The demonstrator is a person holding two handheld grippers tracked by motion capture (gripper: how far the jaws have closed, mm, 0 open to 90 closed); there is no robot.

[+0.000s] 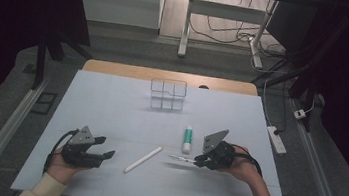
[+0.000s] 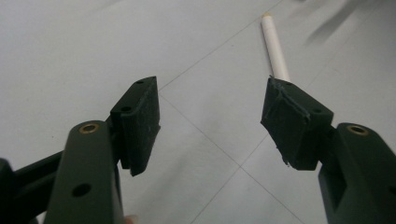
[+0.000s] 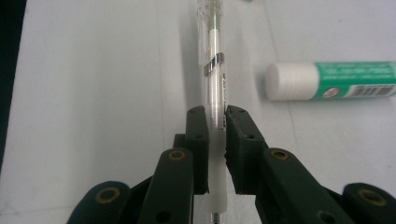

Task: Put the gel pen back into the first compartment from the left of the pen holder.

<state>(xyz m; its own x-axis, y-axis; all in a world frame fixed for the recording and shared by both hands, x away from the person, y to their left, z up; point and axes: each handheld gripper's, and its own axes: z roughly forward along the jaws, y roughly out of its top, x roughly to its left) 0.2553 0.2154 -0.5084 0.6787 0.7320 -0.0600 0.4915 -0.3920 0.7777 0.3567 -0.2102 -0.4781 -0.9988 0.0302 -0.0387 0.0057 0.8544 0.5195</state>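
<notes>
While our right claw [image 3: 215, 116] pinches a clear plastic pen with a metal clip [image 3: 214, 60] by its white grip end, the pen juts out level just above the pale grey worktop [image 1: 111, 105], near a white-capped green glue stick [image 1: 187, 140]. Our left claw [image 2: 210, 107] stands wide open and empty, low over the worktop, with a slim white stick [image 2: 275, 46] lying just beyond its far jaw. We judge the pick-up of the pen done and the carry in hand; the next move likely calls for a lift and a tilt toward the clear compartmented holder [image 1: 168, 94] well apart at the worktop's far side, keeping the grip firm.
</notes>
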